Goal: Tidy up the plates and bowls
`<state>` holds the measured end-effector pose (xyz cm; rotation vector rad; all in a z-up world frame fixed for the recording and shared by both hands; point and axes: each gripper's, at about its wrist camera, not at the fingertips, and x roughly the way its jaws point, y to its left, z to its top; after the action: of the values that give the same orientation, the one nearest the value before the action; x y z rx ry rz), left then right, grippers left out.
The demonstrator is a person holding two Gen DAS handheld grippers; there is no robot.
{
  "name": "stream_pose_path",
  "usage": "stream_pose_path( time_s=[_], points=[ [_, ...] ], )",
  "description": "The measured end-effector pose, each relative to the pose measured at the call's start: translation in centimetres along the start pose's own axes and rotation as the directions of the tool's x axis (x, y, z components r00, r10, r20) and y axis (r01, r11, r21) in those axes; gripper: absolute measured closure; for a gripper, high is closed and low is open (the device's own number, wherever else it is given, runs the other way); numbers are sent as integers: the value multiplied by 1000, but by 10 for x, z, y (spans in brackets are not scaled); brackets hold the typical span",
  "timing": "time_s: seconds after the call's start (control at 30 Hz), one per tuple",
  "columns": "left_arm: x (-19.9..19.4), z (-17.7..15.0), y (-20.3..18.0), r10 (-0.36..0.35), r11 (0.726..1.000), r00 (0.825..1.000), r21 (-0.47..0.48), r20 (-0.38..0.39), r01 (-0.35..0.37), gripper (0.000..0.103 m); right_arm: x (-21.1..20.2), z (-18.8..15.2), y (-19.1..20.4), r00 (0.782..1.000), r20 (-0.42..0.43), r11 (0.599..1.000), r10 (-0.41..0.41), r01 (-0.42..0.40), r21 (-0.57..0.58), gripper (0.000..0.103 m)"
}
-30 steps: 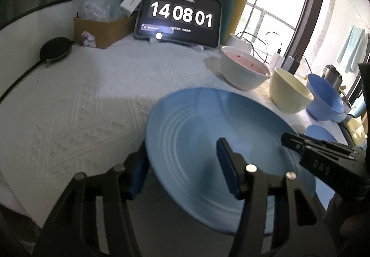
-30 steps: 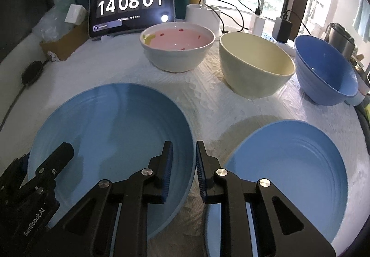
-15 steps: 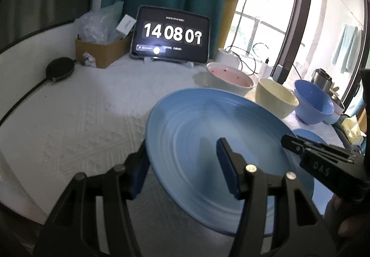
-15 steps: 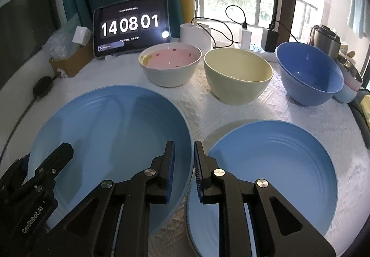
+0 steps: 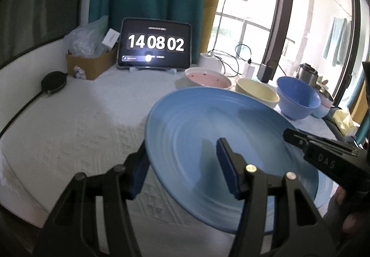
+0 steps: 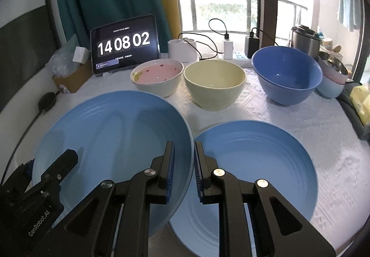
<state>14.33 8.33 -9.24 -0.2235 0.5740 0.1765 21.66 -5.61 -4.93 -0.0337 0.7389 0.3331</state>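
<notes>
A large blue plate [image 6: 115, 141] is held off the white tablecloth by both grippers. My right gripper [image 6: 183, 173] is shut on its right rim. My left gripper [image 5: 182, 169] straddles its left rim, one finger under, one over; the jaws look wide, so firm contact is unclear. The plate also shows in the left wrist view [image 5: 219, 141]. A second blue plate [image 6: 254, 176] lies on the table just right of it, partly under the raised rim. Three bowls stand in a row behind: pink-lined [image 6: 157, 76], cream [image 6: 215, 83], blue [image 6: 286, 76].
A tablet clock [image 6: 124, 45] stands at the back left beside a cardboard box [image 6: 71, 78]. A power strip with chargers [image 6: 231, 53] and a white holder sit behind the bowls. Stacked small bowls [image 6: 333, 81] and a steel pot are at the far right. A black disc [image 5: 54, 82] lies at the left.
Both grippers have risen with the large blue plate, so it sits higher above the table and the bowls look lower and farther. The plate's right rim now overlaps the second plate.
</notes>
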Motion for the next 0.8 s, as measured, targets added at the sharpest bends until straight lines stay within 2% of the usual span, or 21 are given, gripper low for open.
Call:
stream_pose_path(
  time_s=[0.8],
  points=[
    [-7, -12, -57, -34, 993, 999, 109, -12, 35, 46, -22, -20, -54, 999, 34, 995, -19, 16, 101, 85]
  ],
)
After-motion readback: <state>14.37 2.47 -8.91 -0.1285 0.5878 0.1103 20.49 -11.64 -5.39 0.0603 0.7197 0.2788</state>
